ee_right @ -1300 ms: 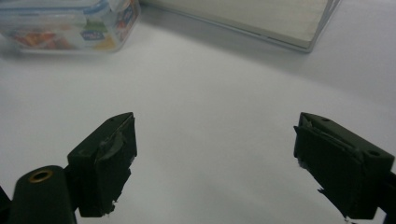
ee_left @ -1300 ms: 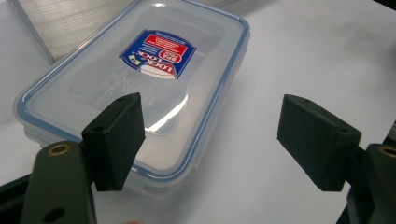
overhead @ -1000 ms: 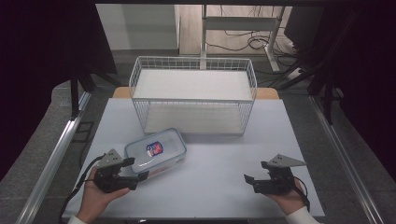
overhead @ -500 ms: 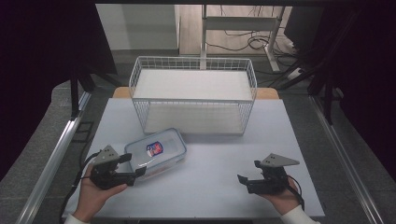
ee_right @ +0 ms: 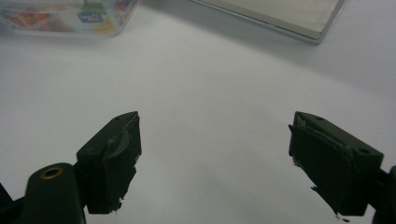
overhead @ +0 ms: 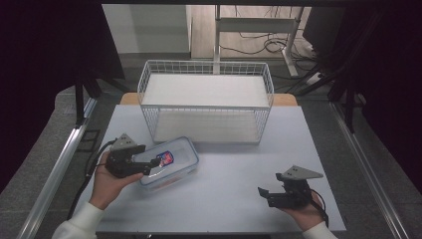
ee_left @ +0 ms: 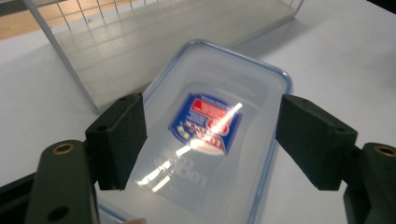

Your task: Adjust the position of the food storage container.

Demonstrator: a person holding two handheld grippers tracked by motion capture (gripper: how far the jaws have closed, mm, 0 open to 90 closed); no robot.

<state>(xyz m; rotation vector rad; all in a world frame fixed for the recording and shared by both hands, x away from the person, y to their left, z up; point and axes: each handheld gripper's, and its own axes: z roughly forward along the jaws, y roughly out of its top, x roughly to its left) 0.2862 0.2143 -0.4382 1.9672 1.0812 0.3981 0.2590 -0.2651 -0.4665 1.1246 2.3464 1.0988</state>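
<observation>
A clear plastic container (overhead: pixel 171 160) with a blue-rimmed lid and a red-and-blue label lies on the white table (overhead: pixel 224 209), left of the middle. My left gripper (overhead: pixel 145 160) hovers at the container's left end, pointing right. In the left gripper view the container (ee_left: pixel 210 126) lies below the left gripper (ee_left: pixel 210 121), whose jaws stand wide and whose pads do not press on it. My right gripper (overhead: pixel 269 185) rests low near the front right, open and pointing left. In the right gripper view, bare table shows inside the right gripper (ee_right: pixel 215 126).
A white wire basket (overhead: pixel 206 107) with a pale floor stands at the back middle of the table, just behind the container. A cable (overhead: pixel 84 184) trails from the left gripper over the table's left edge. Bare tabletop lies between the two grippers.
My left gripper has moved away from the person and a little up, and now reaches over the container's left end. The container and the right gripper have stayed put.
</observation>
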